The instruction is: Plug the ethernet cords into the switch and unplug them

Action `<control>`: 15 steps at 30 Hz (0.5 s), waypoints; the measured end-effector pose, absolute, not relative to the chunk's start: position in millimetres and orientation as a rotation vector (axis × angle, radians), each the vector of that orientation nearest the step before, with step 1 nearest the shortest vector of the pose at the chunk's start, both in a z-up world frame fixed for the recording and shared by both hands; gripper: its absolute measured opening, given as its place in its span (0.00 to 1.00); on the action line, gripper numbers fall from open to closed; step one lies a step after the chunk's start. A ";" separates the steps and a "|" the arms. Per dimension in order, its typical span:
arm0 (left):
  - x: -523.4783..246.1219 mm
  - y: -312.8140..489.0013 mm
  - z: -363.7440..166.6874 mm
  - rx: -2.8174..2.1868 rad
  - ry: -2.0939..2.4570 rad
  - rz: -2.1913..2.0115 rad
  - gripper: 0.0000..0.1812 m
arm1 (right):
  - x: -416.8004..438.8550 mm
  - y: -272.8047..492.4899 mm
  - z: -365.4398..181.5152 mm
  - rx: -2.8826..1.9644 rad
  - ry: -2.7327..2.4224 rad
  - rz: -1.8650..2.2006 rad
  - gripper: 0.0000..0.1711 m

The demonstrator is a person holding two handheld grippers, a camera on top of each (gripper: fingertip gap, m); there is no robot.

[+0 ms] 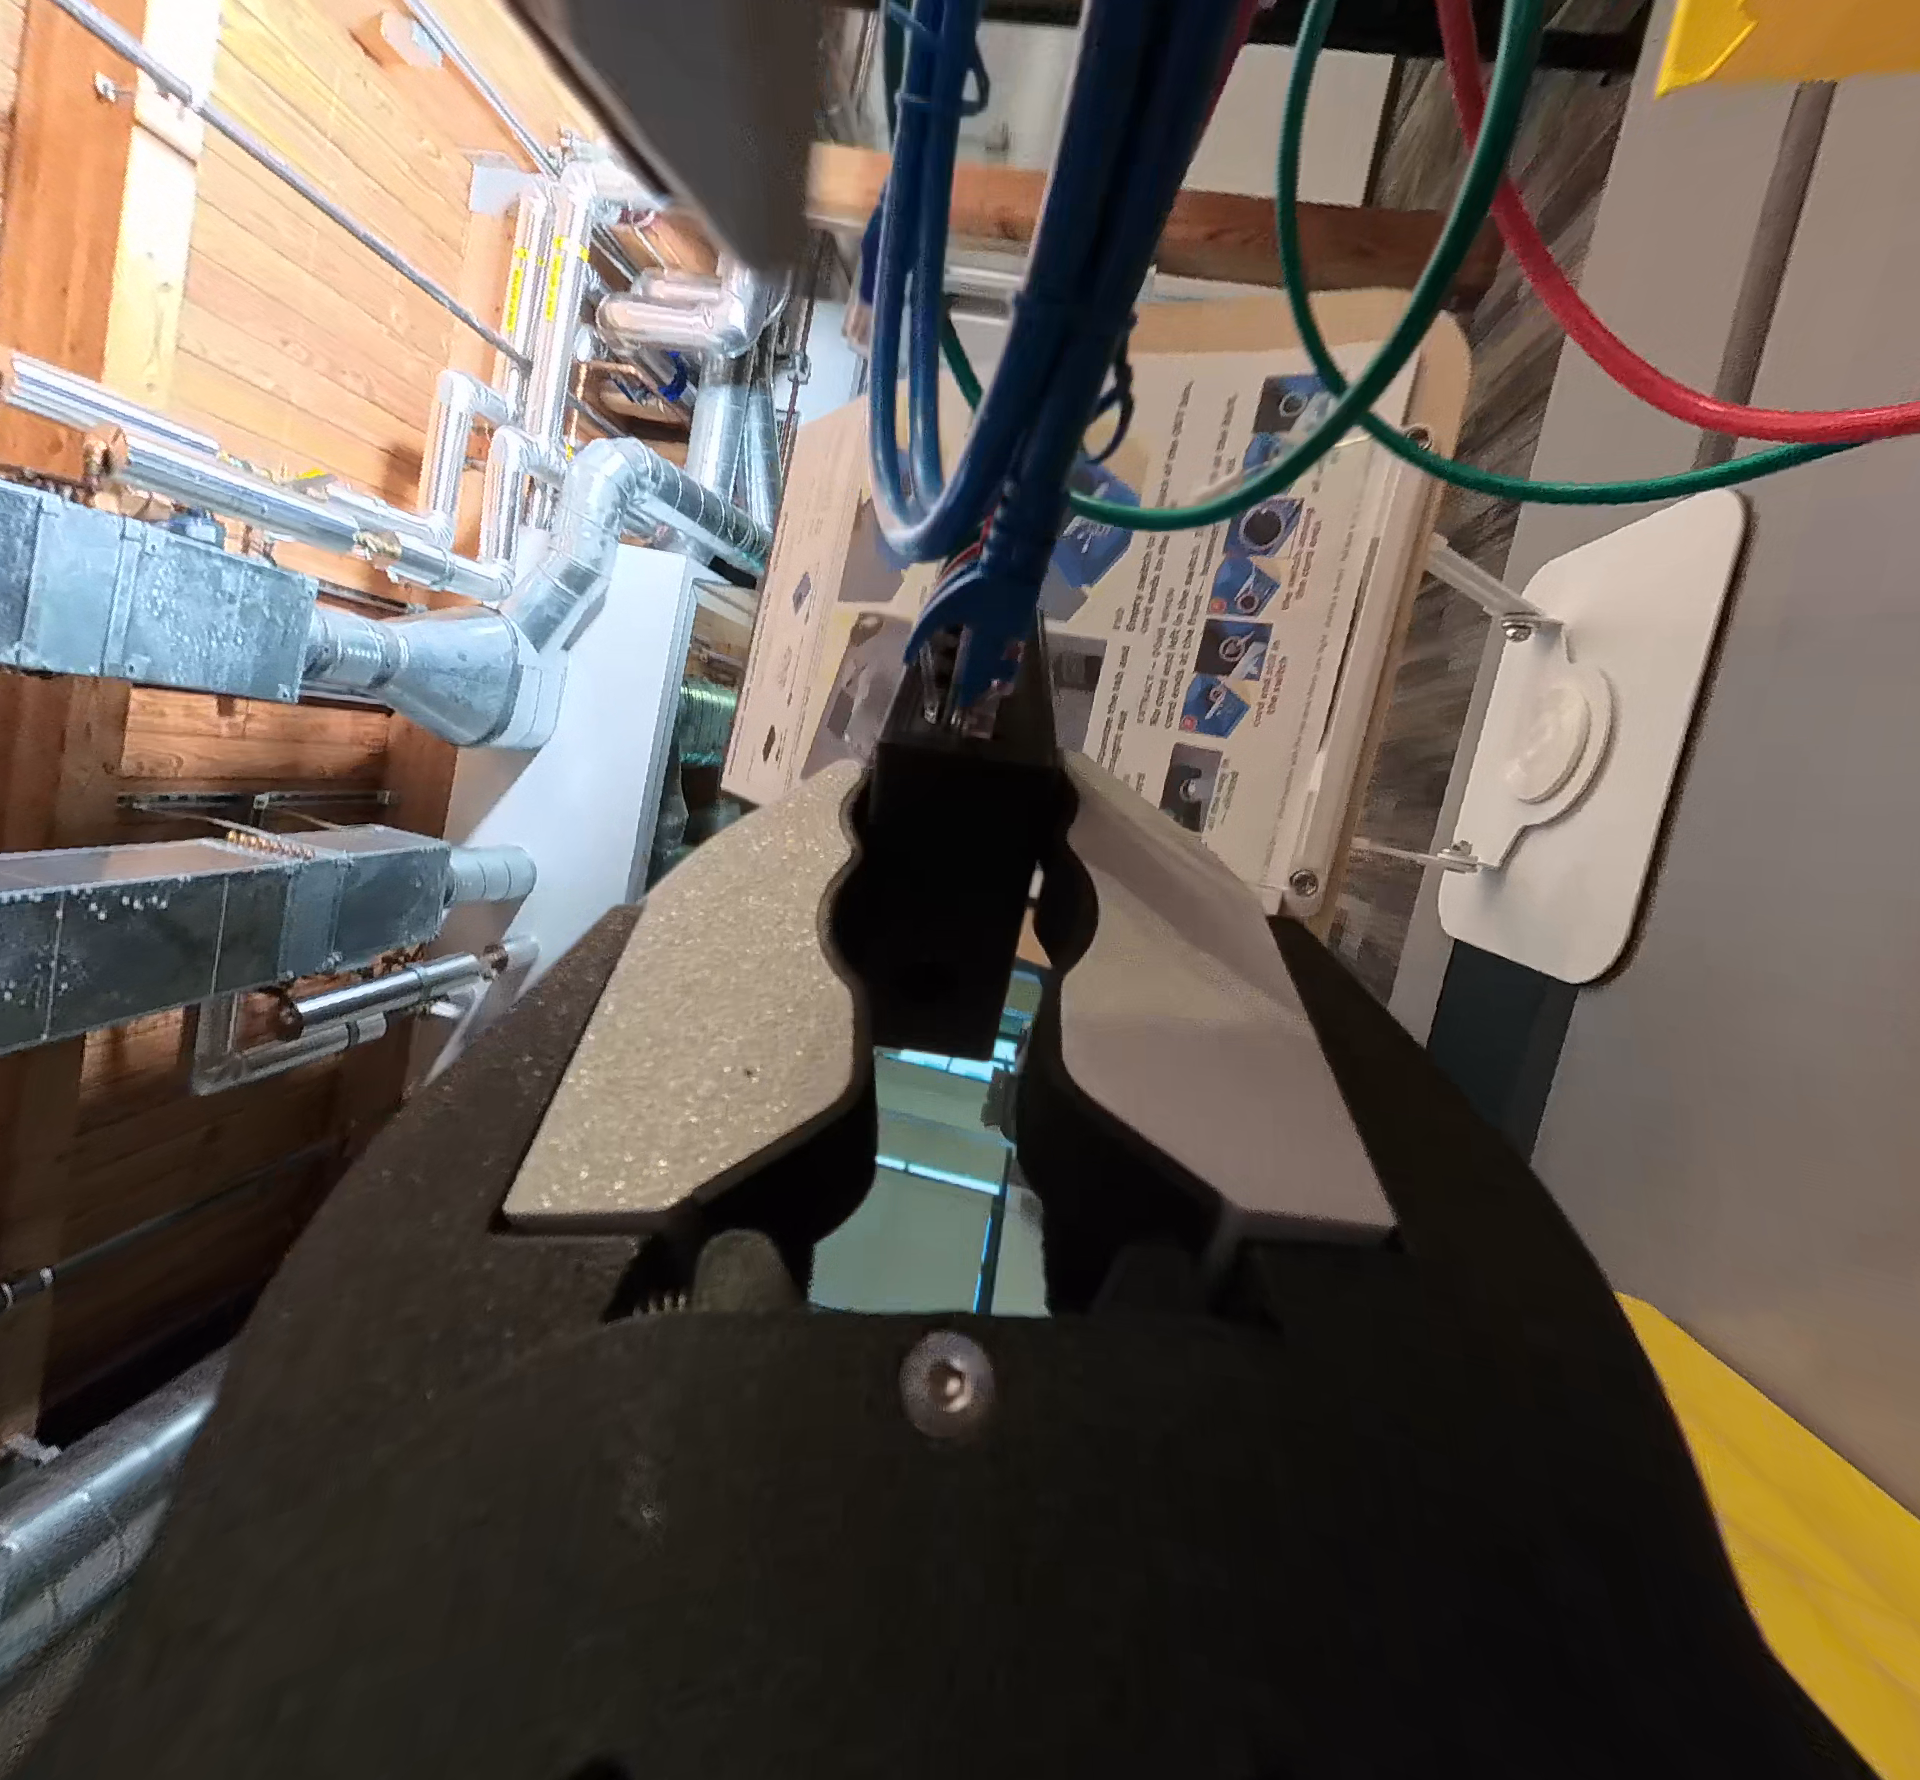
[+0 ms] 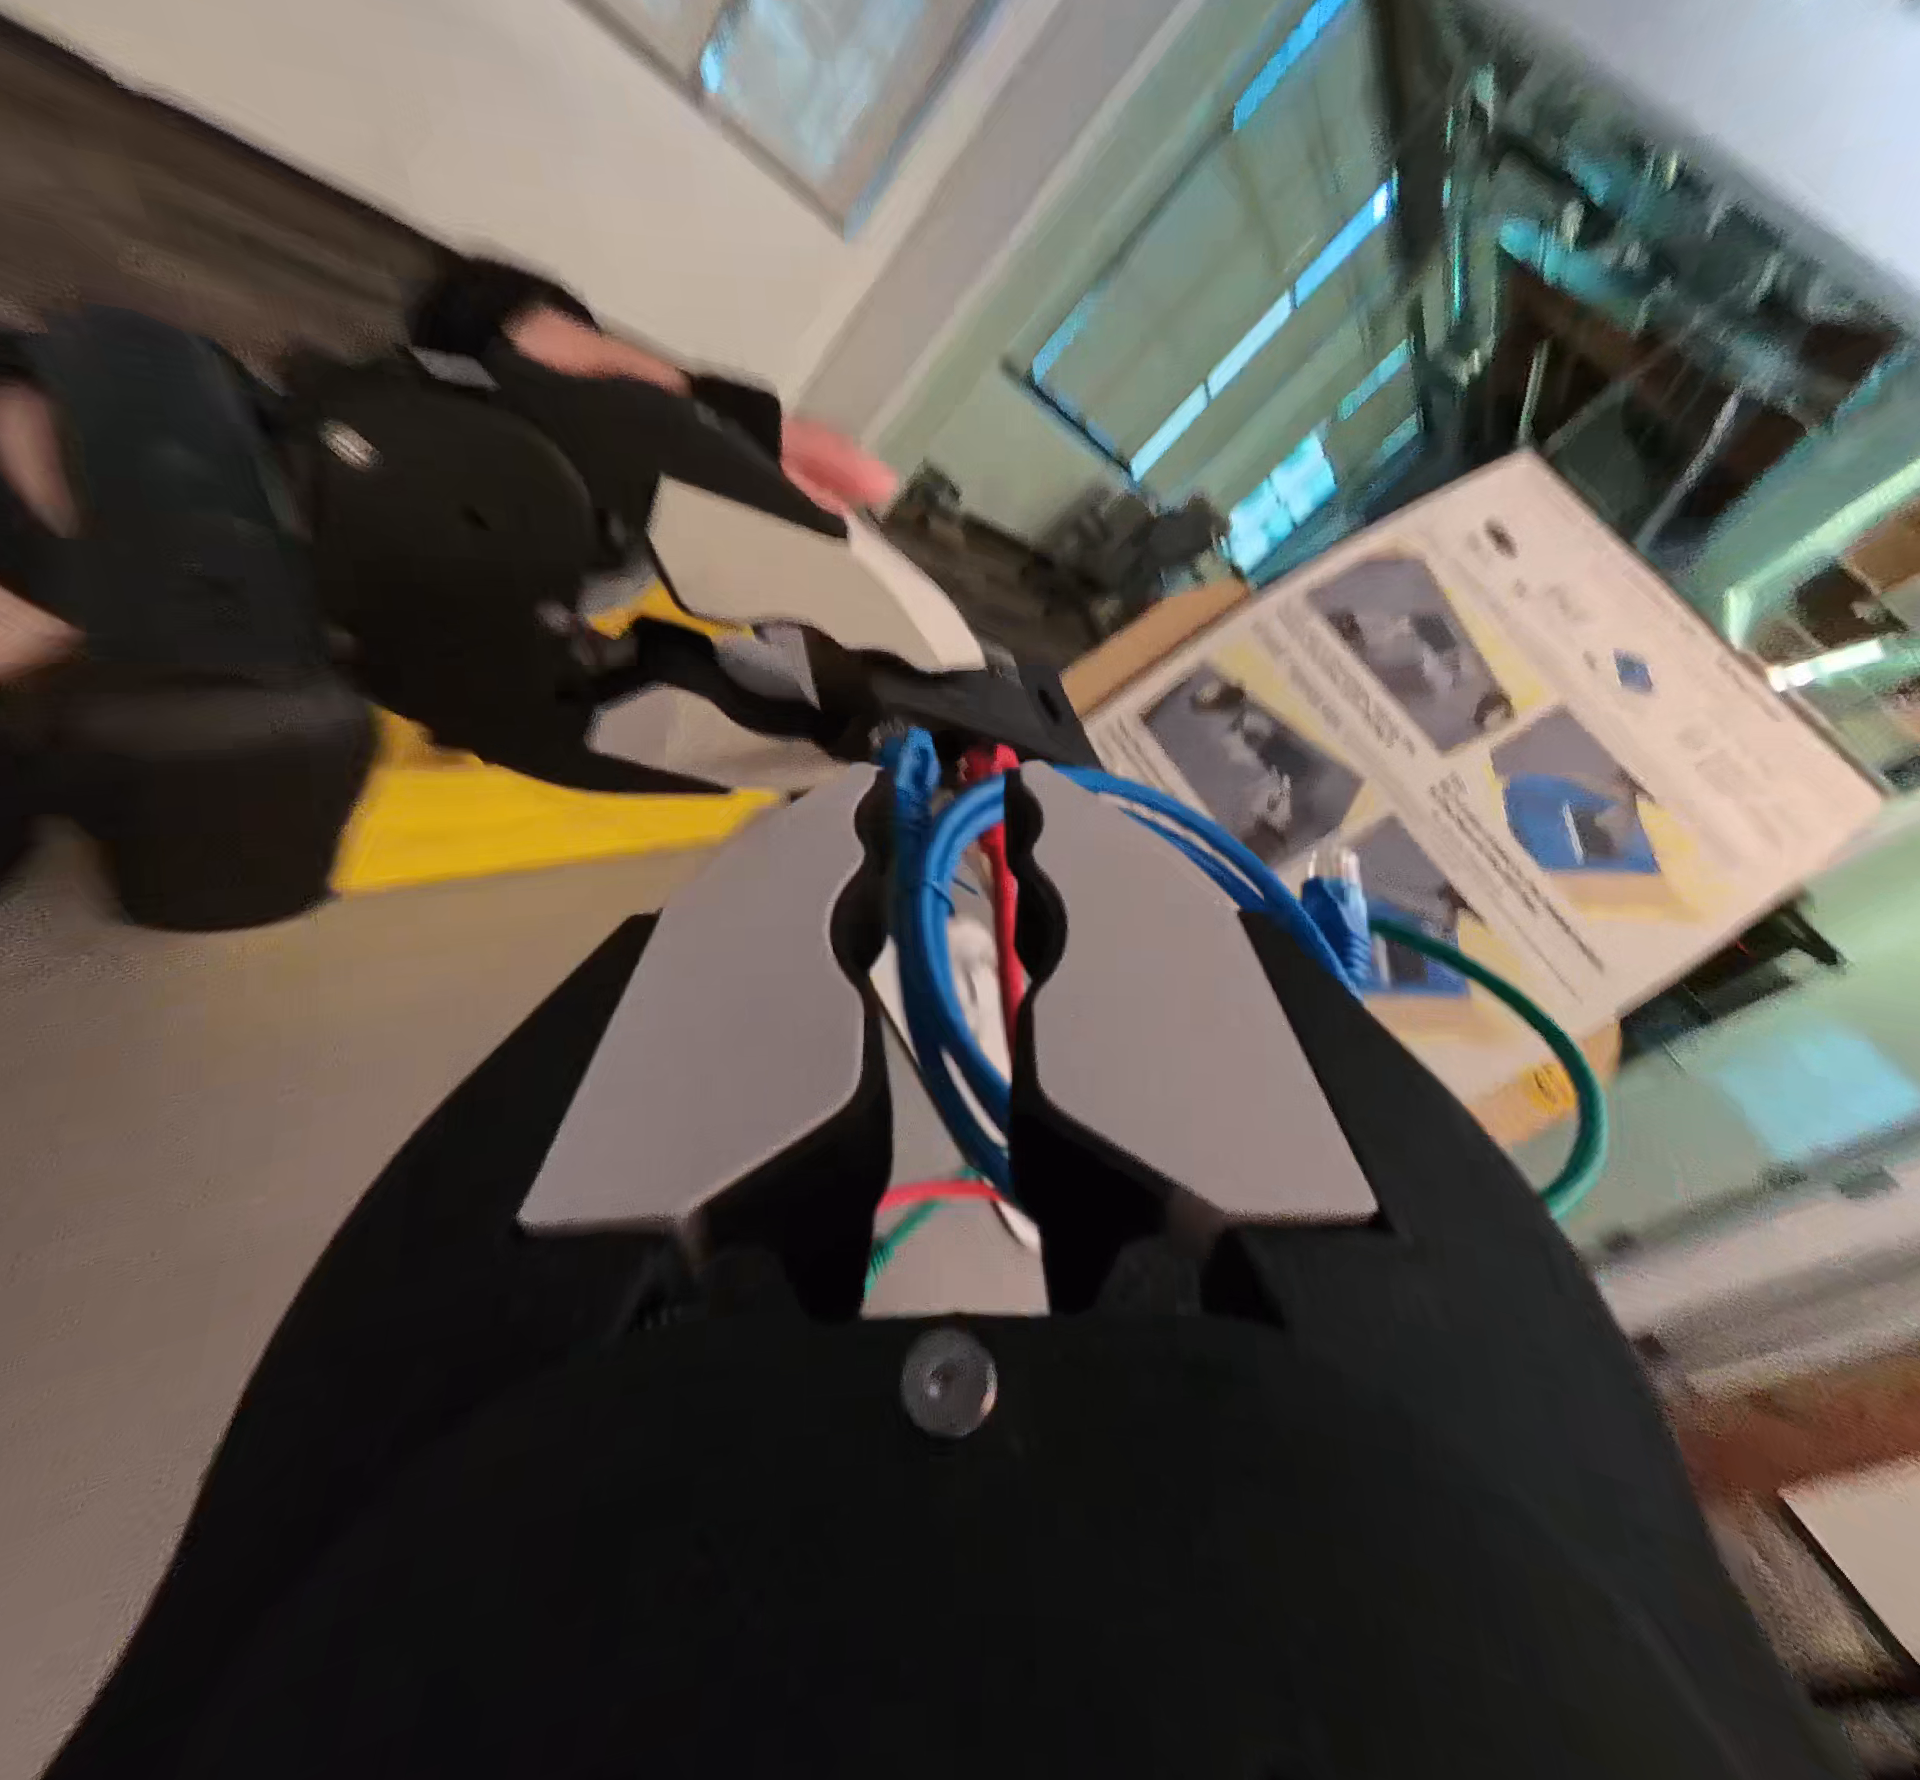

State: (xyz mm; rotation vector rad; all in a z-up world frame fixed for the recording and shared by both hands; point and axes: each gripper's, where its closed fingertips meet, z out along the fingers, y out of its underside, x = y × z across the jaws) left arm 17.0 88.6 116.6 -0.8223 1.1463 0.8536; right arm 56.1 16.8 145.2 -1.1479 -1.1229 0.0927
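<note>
Switch (image 1: 951, 883): small black box, lifted off any surface, clamped between the fingers of your left gripper (image 1: 961, 795). Port face points away from the camera; cords hang out of it.

Cords at the ports: a blue cord (image 1: 997, 577) is seated, with a red plug just beside it. In the right wrist view the blue plug (image 2: 914, 774) and the red plug (image 2: 987, 762) both meet the underside of the switch (image 2: 977, 691). A green cord (image 1: 1351, 442) loops wide of the ports; you cannot tell from either view whether its end is seated. One more blue plug (image 2: 1335, 899) dangles free, not in any port.

Right gripper (image 2: 940, 785): jaws stand a narrow gap apart, straddling the red cord (image 2: 1006, 909) and a blue loop. No pad visibly pinches either, so read it as open, closing in. This view is motion-blurred.

Step, as judged: mixed state, some plugs in, one out. Either pulling the red or seating the loose blue.

Next move: to unplug, get a pad onto the plug's latch tab, then pull straight along the port axis. Brace the left grip against that pull.

Beyond: an instruction board (image 1: 1226, 587), grey table (image 2: 208, 1055), yellow sheet (image 2: 520, 826).
</note>
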 end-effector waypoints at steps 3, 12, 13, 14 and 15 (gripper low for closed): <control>3.6 93.9 122.3 -0.868 1.100 0.848 0.15 | 41.3 -21.7 144.5 -1.088 -1.247 0.372 0.04; -25.7 96.8 141.7 -0.959 0.963 0.789 0.15 | 11.4 44.0 90.0 -1.291 -1.093 0.528 0.09; -23.9 95.8 142.2 -0.954 0.961 0.780 0.15 | 8.9 49.1 92.1 -1.258 -1.031 0.563 0.10; -21.4 95.1 141.9 -0.952 0.963 0.771 0.15 | 8.4 52.4 95.8 -1.219 -0.977 0.584 0.11; -17.9 94.1 140.9 -0.948 0.971 0.761 0.15 | 9.1 53.2 100.8 -1.174 -0.934 0.596 0.12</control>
